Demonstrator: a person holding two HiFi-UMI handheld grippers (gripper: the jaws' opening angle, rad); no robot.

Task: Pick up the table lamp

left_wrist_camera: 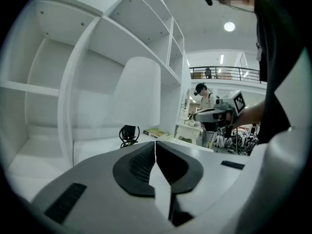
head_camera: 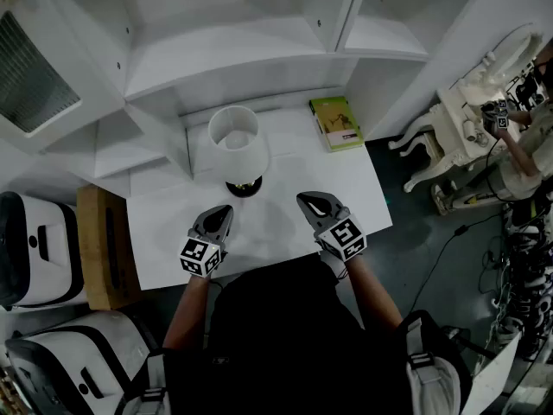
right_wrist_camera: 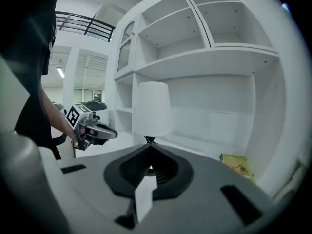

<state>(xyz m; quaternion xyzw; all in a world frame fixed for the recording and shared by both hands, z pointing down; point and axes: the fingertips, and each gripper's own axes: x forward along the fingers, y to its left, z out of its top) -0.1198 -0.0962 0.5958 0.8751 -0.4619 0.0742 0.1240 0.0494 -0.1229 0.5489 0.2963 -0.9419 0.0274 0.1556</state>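
Head view: table lamp (head_camera: 238, 150) stood at rear of tabletop (head_camera: 294, 173), ahead of both grippers, apart from them. Left gripper (head_camera: 223, 212) jaws pressed together; right gripper (head_camera: 307, 202) likewise. Shade (head_camera: 235, 133) probably light, crushable (likely top-heavy); dark base (head_camera: 244, 187) seemed the safer hold.

My left gripper (left_wrist_camera: 155, 147) has its jaws pressed together with nothing between them. Just past their tips the table lamp (left_wrist_camera: 139, 94) stands upright on the white desk (left_wrist_camera: 97, 147), a pale shade over a dark base with a looped cord. Farther off, right of the lamp, I see a green book (left_wrist_camera: 157, 132) lying flat. The right gripper (left_wrist_camera: 196, 115) hovers at the right, held in a hand. White shelves (left_wrist_camera: 44, 87) fill the left, and a person (left_wrist_camera: 202, 92) stands far back.
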